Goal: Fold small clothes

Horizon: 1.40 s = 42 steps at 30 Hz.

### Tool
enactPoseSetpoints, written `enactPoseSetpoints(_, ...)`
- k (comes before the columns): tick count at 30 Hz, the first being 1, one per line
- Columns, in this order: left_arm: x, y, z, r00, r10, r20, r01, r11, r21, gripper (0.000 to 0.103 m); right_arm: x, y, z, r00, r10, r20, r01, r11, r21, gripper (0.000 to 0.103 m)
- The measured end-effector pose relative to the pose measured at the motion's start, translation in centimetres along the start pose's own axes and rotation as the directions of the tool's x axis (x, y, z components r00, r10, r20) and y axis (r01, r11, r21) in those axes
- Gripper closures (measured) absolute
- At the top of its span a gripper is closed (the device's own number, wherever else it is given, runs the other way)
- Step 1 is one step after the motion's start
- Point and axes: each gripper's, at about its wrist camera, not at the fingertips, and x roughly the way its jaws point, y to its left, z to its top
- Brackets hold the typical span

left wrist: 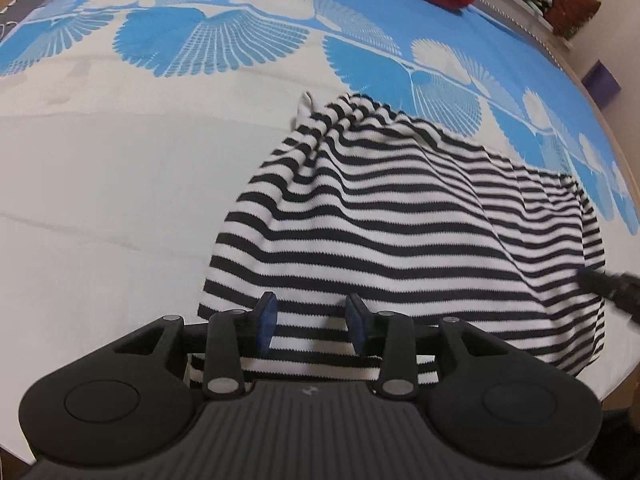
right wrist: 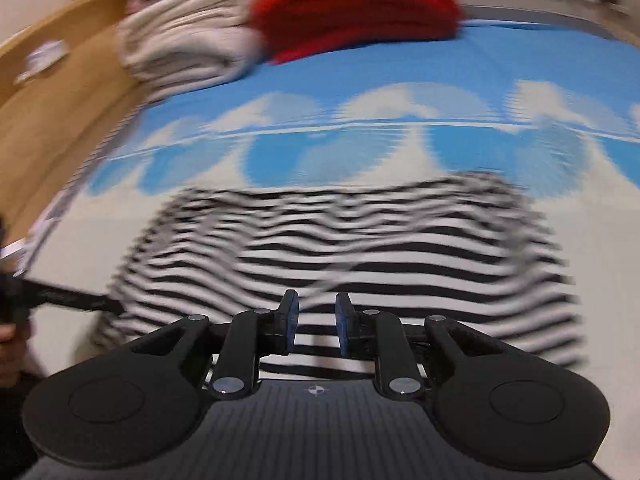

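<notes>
The left gripper [left wrist: 311,322] hangs nearest, jaws parted with nothing pinched, over the near hem of the striped garment [left wrist: 400,220]. To its left the bedspread [left wrist: 100,184] lies bare and pale, giving open room; its blue shell-patterned band runs along the far side. The garment, black-and-white striped, lies rumpled and bunched toward its far corner, close to the bed's right edge. The right gripper [right wrist: 316,322] stands narrowly open, holding nothing, above the cloth. No writing is legible. Folded red [right wrist: 360,8] and cream [right wrist: 180,52] textiles sit beyond.

The striped garment [left wrist: 400,220] is ribbed knit cloth, the bedspread [left wrist: 100,160] smooth matt cloth, the bed frame [right wrist: 52,92] glossy wood.
</notes>
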Motion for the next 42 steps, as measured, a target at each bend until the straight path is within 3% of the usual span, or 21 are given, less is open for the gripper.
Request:
enactPoseSetpoints(2,-0.2,0.0,0.1,1.000,-0.007,0.006,0.007,1.000,-0.006,0.062,1.9,1.9,0.1,0.998,0.034,-0.048,-0.036,0.998,-0.047,0.082)
enactPoseSetpoints(4,-0.4,0.1,0.2,1.000,-0.015,0.014,0.015,1.000,-0.005,0.062,4.0,3.8,-0.3,0.992,0.015,-0.123,-0.029,0.994,-0.108,0.082)
enactPoseSetpoints(8,-0.9,1.0,0.1,0.999,-0.013,0.031,0.013,1.000,0.001,0.062,7.9,5.2,-1.5,0.964,-0.127,-0.234,0.071,0.969,-0.236,0.082)
enactPoseSetpoints(11,-1.6,2.2,-0.1,0.999,-0.006,0.048,0.006,1.000,-0.017,0.062,7.2,4.7,-0.6,0.974,-0.125,-0.191,0.083,0.973,-0.214,0.082)
enactPoseSetpoints(16,-2.6,2.9,-0.8,0.998,-0.009,0.068,0.010,1.000,-0.005,0.062,4.4,0.7,1.0,0.976,-0.201,-0.083,0.195,0.978,-0.074,0.081)
enactPoseSetpoints(18,-3.2,2.7,-1.2,0.996,-0.014,0.084,0.015,1.000,-0.005,0.062,4.3,-1.6,0.7,0.944,-0.305,-0.125,0.302,0.952,-0.040,0.081)
enactPoseSetpoints(20,-3.9,2.7,-1.6,0.995,-0.021,0.098,0.024,0.999,-0.026,0.062,5.0,-3.9,-0.4,0.887,-0.395,-0.237,0.399,0.916,-0.033,0.082)
enactPoseSetpoints(21,-4.2,3.0,-1.9,0.995,-0.033,0.098,0.039,0.997,-0.060,0.062,4.8,-4.9,-0.9,0.877,-0.402,-0.262,0.410,0.912,-0.022,0.082)
enactPoseSetpoints(23,-4.3,3.5,-3.1,0.992,-0.094,0.081,0.106,0.981,-0.161,0.062,3.2,-5.4,-0.5,0.905,-0.364,-0.219,0.377,0.926,0.020,0.081)
enactPoseSetpoints(25,-4.1,3.5,-4.5,0.991,-0.115,0.067,0.128,0.967,-0.220,0.062,1.5,-5.5,-0.6,0.919,-0.353,-0.173,0.362,0.932,0.020,0.081)
enactPoseSetpoints(31,-2.8,4.1,-7.7,0.995,-0.074,0.061,0.090,0.929,-0.358,0.062,-2.5,-8.6,-1.8,0.928,-0.349,-0.128,0.360,0.930,0.074,0.081)
enactPoseSetpoints(35,-2.1,5.3,-8.7,0.994,-0.099,0.050,0.111,0.880,-0.462,0.061,-5.6,-11.1,-2.7,0.935,-0.343,-0.093,0.354,0.922,0.156,0.081)
enactPoseSetpoints(42,-1.1,6.2,-9.0,0.998,-0.034,0.049,0.055,0.857,-0.512,0.057,-8.1,-13.5,-3.0,0.939,-0.344,-0.034,0.342,0.910,0.233,0.081)
